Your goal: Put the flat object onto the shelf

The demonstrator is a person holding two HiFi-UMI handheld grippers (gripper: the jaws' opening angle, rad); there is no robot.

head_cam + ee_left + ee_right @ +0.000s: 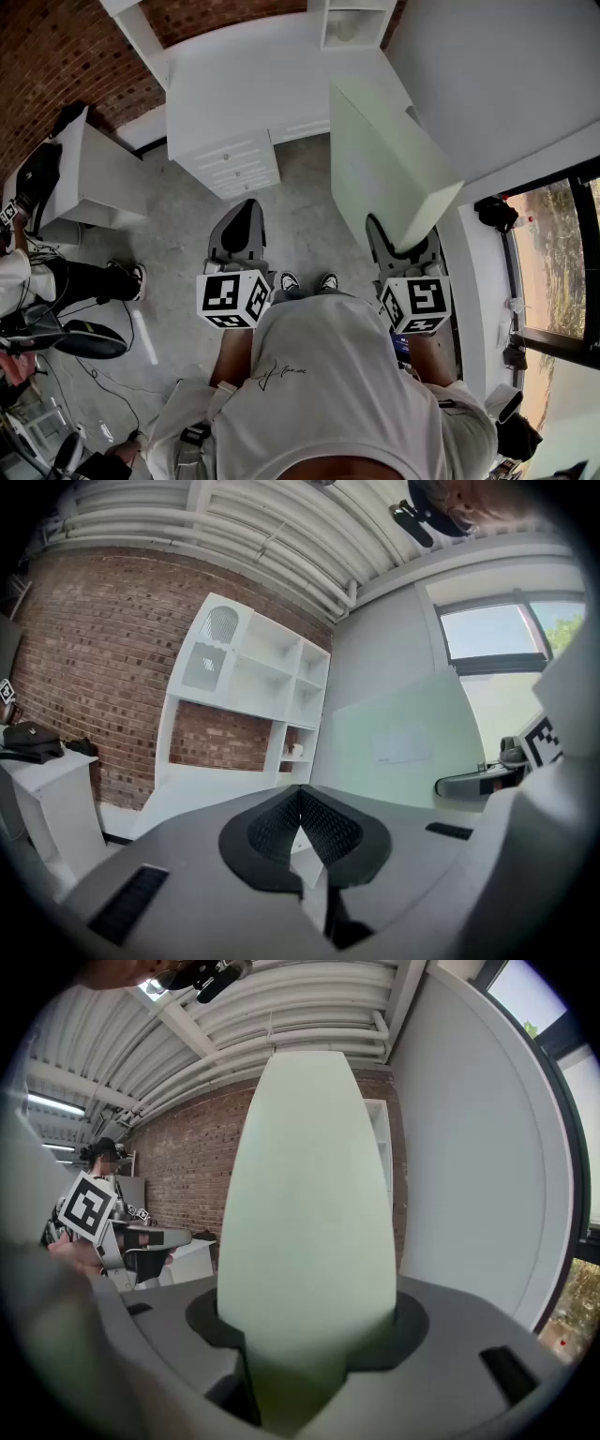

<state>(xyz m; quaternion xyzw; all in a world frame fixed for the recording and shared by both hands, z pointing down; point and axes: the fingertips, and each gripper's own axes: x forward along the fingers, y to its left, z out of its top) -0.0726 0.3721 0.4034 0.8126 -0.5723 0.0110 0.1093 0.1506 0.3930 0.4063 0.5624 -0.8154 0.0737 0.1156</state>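
The flat object is a pale green board (394, 178), and my right gripper (403, 246) is shut on its near edge. It stands on edge and reaches forward and up from the jaws. In the right gripper view the board (309, 1213) fills the middle and hides what lies ahead. It also shows at the right of the left gripper view (403, 742). My left gripper (239, 225) hangs beside it at the left, its jaws (300, 794) together at the tips with nothing in them. The white shelf unit (253, 677) stands ahead against the brick wall, above a white desk (244, 84).
A white drawer unit (234, 164) sits under the desk. To the left are a small white table (89, 173) with a black bag and a seated person's legs (94, 279). A white wall (506, 75) and window (553, 253) close off the right.
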